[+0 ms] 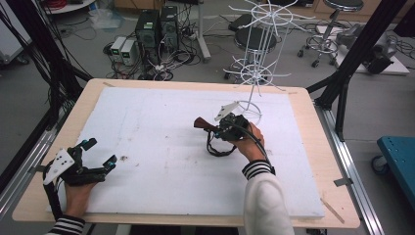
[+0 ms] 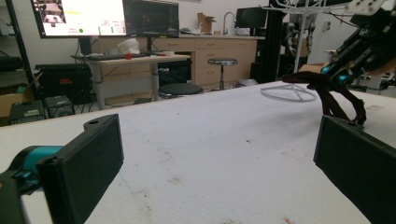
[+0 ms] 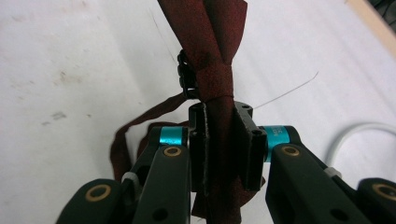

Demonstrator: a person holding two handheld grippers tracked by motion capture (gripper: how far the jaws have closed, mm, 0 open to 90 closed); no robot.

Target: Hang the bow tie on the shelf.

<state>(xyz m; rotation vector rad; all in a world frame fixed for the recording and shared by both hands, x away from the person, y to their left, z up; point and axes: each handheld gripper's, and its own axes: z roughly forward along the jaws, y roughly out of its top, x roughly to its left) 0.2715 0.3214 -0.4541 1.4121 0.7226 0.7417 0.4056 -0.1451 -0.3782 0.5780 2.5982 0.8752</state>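
A dark red bow tie (image 3: 215,56) with a thin strap and a black clasp sits pinched between the jaws of my right gripper (image 3: 219,116), held just above the white foam board (image 1: 161,122). From above, the bow tie (image 1: 203,124) sticks out to the left of the right gripper (image 1: 230,126), and its strap loops down onto the board. My left gripper (image 1: 100,152) rests at the board's near left corner, jaws wide apart and nothing between them. In the left gripper view the bow tie (image 2: 327,88) hangs from the right gripper far off at the right.
A white wire display rack (image 1: 254,58) stands on the board's far right, its round base (image 2: 288,92) just behind the right gripper. The board lies on a wooden table (image 1: 313,127). Computers, cables and stools are on the floor beyond.
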